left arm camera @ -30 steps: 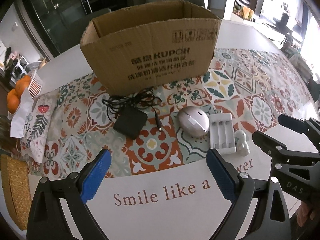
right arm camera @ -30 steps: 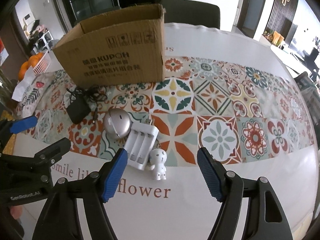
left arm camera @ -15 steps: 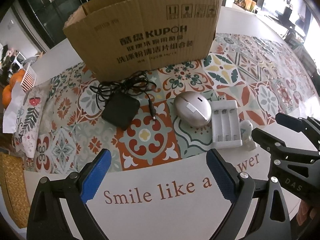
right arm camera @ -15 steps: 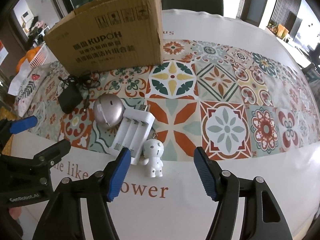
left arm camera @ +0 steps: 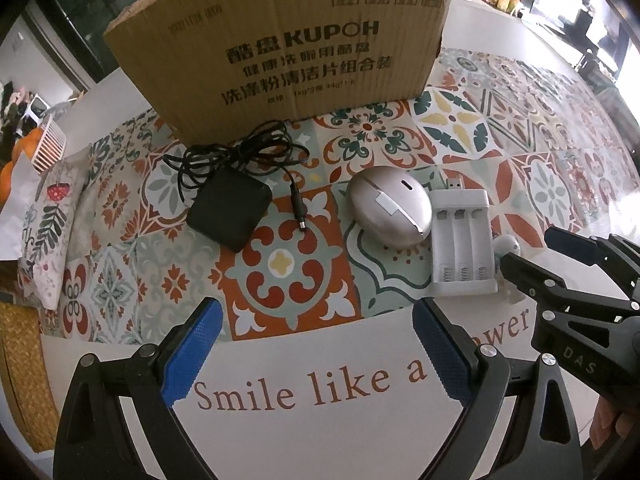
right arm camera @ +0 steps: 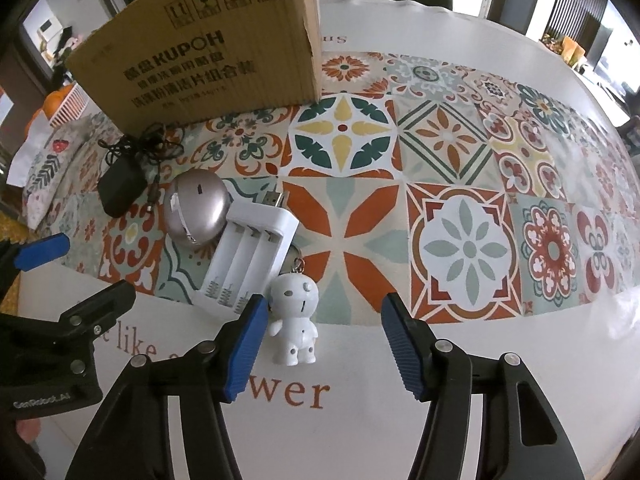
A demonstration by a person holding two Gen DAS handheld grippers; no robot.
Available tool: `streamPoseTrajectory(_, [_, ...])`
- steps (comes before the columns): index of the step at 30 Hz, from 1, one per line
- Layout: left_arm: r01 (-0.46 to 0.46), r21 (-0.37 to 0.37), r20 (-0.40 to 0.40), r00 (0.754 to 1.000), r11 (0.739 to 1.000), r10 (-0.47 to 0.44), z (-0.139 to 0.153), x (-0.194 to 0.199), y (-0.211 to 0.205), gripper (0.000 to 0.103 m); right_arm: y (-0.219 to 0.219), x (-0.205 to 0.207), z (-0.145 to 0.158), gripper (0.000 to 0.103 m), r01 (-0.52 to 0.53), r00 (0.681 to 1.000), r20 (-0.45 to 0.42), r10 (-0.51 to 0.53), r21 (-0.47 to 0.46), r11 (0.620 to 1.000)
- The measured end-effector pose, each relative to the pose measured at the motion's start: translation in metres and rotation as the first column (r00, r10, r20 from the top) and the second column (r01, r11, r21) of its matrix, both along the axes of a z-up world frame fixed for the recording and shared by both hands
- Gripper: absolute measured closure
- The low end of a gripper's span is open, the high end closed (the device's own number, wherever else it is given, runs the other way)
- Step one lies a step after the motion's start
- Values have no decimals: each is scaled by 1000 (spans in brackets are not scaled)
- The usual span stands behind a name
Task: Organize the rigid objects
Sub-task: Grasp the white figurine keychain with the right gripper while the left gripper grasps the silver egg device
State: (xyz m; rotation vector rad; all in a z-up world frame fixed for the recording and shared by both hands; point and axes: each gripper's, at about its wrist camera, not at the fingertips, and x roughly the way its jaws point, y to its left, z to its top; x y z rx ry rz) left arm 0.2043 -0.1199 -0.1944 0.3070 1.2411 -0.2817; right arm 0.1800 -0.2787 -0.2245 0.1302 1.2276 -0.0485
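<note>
A brown cardboard box [left arm camera: 280, 40] stands at the back of the patterned tablecloth; it also shows in the right wrist view [right arm camera: 208, 60]. In front of it lie a black power adapter with cable [left arm camera: 228, 208], a silver mouse [left arm camera: 390, 210], a white battery charger [left arm camera: 462, 248] and a white figurine keychain [right arm camera: 294, 320]. My left gripper [left arm camera: 316, 352] is open and empty, in front of the adapter and mouse. My right gripper [right arm camera: 324, 340] is open; the figurine lies between its fingers, close to the left fingertip [right arm camera: 244, 344].
A basket of oranges [left arm camera: 28, 152] and a printed cloth [left arm camera: 48, 232] sit at the left edge. A woven mat [left arm camera: 24, 380] lies at the near left. The white table rim [right arm camera: 440, 40] curves behind the box.
Both grippers have moved forward and lower toward the objects. The right gripper now has the figurine between its fingers. Nothing has been grasped.
</note>
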Motion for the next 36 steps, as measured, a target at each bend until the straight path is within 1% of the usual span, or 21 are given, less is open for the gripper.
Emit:
streamPoseTrajectory(5, [-4,3,-14,1000,1000,4,-5,3,-1,6,0,4,-7,46,-8,1000,-8,8,5,1000])
streamPoseTrajectory(7, [-6,4,-18,1000,1000,6,-7,4,-1,6,0,6,-11,50,-7,1000,-16,7,6,1000])
streamPoseTrajectory(9, [-5,7,-24,1000,1000,5,-9,5,-1,6,0,9,-15,57,-10,1000,-25,10,10,1000])
streamPoseTrajectory(11, [-3,8,-27,1000,1000,4,-11,6,-1,6,1,9,-17,57,-14,1000,-21,14,7,1000])
streamPoseTrajectory(13, [-2,8,-29,1000,1000,2,-12,6,-2,6,0,10,-18,60,-14,1000,-17,14,0,1000])
streamPoseTrajectory(15, [4,8,-31,1000,1000,-3,-13,7,-3,6,0,10,-18,70,-15,1000,-14,15,-7,1000])
streamPoseTrajectory(16, [6,4,-32,999,1000,-5,-13,7,-3,6,1,10,-18,73,-16,1000,-14,16,0,1000])
streamPoseTrajectory(17, [7,-2,-35,999,1000,-7,-14,8,-4,6,0,10,-18,74,-15,1000,-14,16,7,1000])
streamPoseTrajectory(22, [29,-30,-38,999,999,-30,-13,12,-8,6,-3,7,-10,74,8,1000,7,-8,7,1000])
streamPoseTrajectory(24, [46,-50,-37,998,998,-48,-10,14,-10,6,-3,6,-3,74,19,1000,23,-19,2,1000])
streamPoseTrajectory(27, [96,-89,-48,994,991,-100,-9,20,-13,6,-3,5,8,74,33,998,44,-33,-11,999])
streamPoseTrajectory(29, [151,-113,-57,986,982,-159,-7,25,-19,7,-4,5,13,74,59,997,56,-58,-8,998])
streamPoseTrajectory(34, [266,-100,-46,961,959,-271,-5,35,-32,8,-7,5,20,74,123,990,73,-123,0,992])
streamPoseTrajectory(36, [318,-80,-39,946,945,-321,-7,37,-40,11,-6,5,19,74,139,988,69,-139,-2,990])
